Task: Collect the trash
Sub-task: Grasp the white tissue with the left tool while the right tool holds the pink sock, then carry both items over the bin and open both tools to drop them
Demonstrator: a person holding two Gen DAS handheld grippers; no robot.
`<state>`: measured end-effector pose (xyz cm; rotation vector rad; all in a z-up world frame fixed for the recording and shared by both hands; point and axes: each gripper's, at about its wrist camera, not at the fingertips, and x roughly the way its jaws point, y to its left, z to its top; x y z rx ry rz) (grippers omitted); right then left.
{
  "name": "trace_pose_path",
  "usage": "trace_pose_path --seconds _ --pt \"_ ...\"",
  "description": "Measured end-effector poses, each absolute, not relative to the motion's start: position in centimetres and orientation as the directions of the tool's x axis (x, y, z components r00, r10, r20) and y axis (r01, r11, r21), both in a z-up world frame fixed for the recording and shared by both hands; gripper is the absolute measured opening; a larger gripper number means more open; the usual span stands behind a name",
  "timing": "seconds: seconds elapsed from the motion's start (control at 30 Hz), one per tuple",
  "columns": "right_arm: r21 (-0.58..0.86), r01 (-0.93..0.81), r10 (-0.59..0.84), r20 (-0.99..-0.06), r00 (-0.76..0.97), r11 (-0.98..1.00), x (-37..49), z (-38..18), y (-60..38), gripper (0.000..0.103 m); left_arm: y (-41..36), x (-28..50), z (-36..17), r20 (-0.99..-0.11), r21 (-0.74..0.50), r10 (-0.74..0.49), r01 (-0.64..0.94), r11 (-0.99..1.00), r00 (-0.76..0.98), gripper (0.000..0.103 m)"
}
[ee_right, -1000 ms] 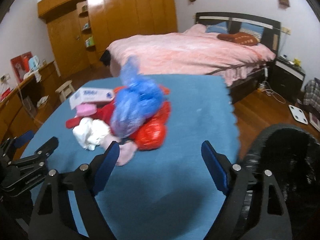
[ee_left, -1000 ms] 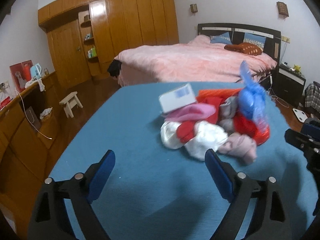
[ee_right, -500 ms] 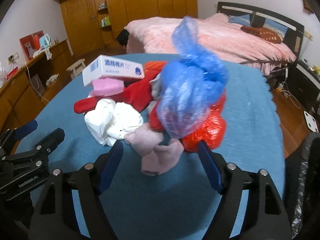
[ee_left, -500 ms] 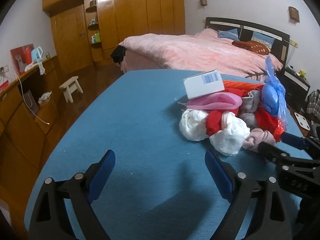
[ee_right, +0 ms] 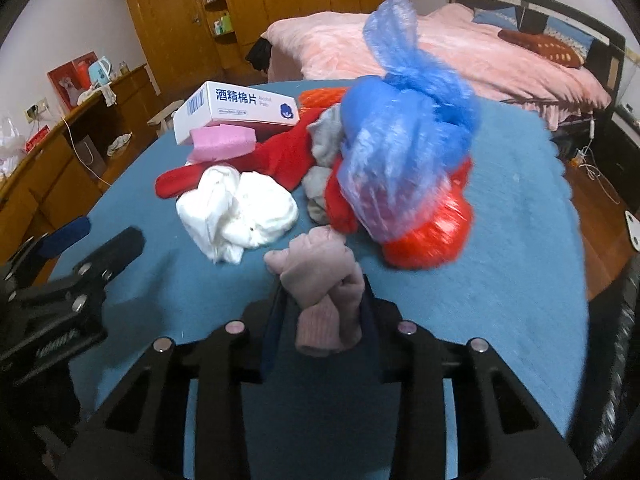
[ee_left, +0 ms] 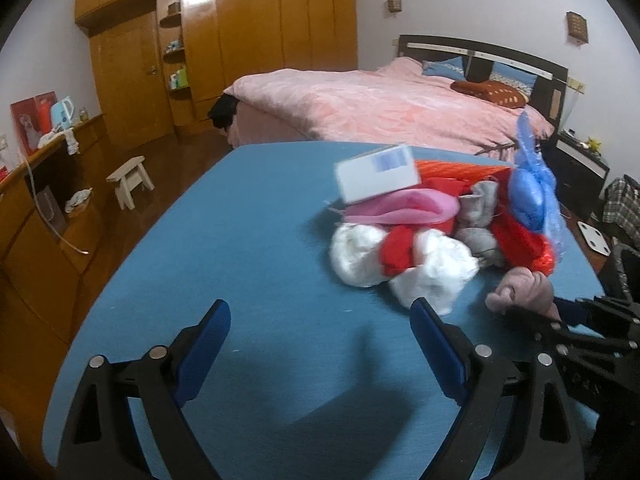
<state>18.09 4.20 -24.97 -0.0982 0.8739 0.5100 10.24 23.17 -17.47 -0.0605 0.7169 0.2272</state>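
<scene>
A pile of trash lies on the blue table (ee_left: 248, 248): a white box (ee_right: 236, 114), a pink sponge (ee_right: 222, 144), red cloth (ee_right: 280, 160), white crumpled cloth (ee_right: 240, 212), a blue plastic bag (ee_right: 404, 132) and a red plastic bag (ee_right: 432, 232). My right gripper (ee_right: 322, 312) is shut on a dusty pink sock (ee_right: 324, 292) at the pile's near edge; it also shows in the left wrist view (ee_left: 524, 292). My left gripper (ee_left: 320, 344) is open and empty, above bare table left of the pile.
A pink bed (ee_left: 380, 104) stands behind the table. A wooden wardrobe (ee_left: 240, 40) fills the back wall. A small stool (ee_left: 130, 180) and a wooden counter (ee_left: 36, 184) are at the left. A dark bin's rim (ee_right: 624, 340) shows at the right edge.
My right gripper moved forward to the pile and closed on the pink sock. My left gripper stayed open and shifted little.
</scene>
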Motion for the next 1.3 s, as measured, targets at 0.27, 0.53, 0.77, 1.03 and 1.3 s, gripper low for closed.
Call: trace_pose_path --seconds 0.27,0.53,0.77,1.03,1.3 --pt "0.1 -0.368 0.311 -0.755 0.577 0.924 18.2 -25.0 -0.1 0.034 20.1 12.3 -17.9 -0.668 -0.025 0.091 -0.144 0.989 0.738 0.078" --pt "0.117 -0.334 0.3 -0.762 0.574 0.935 19.1 -26.1 -1.4 0.034 18.4 15.9 -19.5 -0.722 -0.04 0.051 -0.115 0.993 0.69 0.05" --pt "0.133 -0.328 0.308 -0.76 0.573 0.935 19.1 -26.0 -1.5 0.034 18.0 15.5 -19.3 -0.725 -0.06 0.027 -0.102 0.993 0.689 0.028" --pt "0.142 -0.31 0.306 -0.751 0.585 0.94 18.7 -25.3 -2.4 0.034 16.8 12.7 -18.5 -0.718 -0.088 -0.012 -0.073 0.993 0.696 0.025" --pt "0.172 -0.305 0.332 -0.716 0.614 0.937 16.9 -23.0 -4.6 0.034 15.1 10.9 -16.3 -0.694 -0.056 -0.024 -0.021 0.998 0.719 0.025"
